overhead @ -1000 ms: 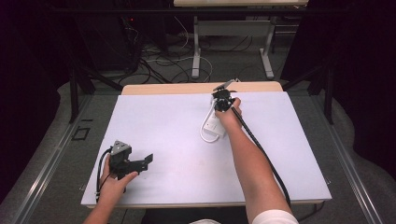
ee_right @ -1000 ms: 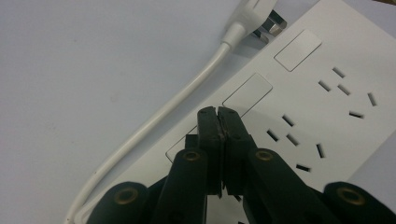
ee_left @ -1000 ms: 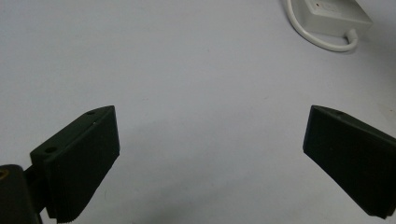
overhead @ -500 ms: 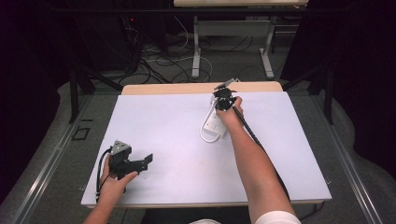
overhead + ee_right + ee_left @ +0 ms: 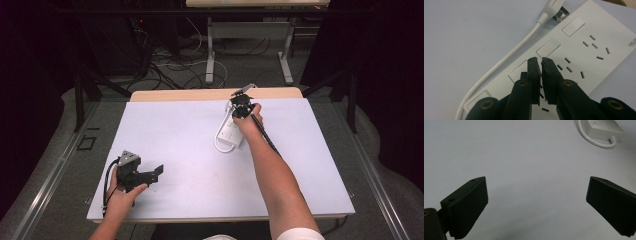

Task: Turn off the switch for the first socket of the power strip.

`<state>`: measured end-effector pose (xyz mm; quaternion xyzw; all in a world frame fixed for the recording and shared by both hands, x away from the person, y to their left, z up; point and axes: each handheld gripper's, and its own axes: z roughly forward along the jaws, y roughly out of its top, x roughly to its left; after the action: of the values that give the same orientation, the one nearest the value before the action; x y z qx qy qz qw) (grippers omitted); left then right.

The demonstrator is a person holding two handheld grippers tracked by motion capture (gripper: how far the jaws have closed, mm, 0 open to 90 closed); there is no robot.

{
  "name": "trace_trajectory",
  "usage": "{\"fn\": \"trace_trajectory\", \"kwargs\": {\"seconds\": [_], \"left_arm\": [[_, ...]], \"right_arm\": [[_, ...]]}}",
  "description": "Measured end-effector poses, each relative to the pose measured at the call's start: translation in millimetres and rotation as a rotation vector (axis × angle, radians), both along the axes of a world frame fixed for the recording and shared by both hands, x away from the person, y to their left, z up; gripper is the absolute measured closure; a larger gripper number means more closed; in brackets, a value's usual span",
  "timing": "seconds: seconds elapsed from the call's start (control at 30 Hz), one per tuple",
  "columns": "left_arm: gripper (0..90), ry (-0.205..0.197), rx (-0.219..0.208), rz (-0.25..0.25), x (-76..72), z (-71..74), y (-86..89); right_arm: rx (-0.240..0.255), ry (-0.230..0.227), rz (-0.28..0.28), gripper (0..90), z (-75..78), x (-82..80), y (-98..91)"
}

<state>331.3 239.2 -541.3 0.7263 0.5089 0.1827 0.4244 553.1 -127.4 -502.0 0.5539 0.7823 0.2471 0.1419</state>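
A power strip (image 5: 231, 133) lies on the table (image 5: 310, 165) toward its far right, cord (image 5: 220, 145) looping along its left side; the right gripper (image 5: 242, 111) sits over its far end, the left gripper (image 5: 156, 172) rests well apart at the near left

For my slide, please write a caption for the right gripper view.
Shut right gripper poised over the white plastic power strip, beside its square switches.
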Motion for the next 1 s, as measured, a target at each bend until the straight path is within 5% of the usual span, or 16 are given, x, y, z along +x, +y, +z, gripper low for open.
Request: {"fn": "trace_trajectory", "kwargs": {"seconds": [0.6, 1.0], "left_arm": [[4.0, -0.002, -0.005, 0.003, 0.8, -0.9, -0.3], [4.1, -0.001, 0.000, 0.002, 0.9, -1.1, -0.8]], "right_arm": [[0.002, 0.003, 0.043, 80.2, 0.6, -9.8, -2.2], [0.020, 0.008, 0.052, 68.2, 2.6, -18.3, -5.8]]}}
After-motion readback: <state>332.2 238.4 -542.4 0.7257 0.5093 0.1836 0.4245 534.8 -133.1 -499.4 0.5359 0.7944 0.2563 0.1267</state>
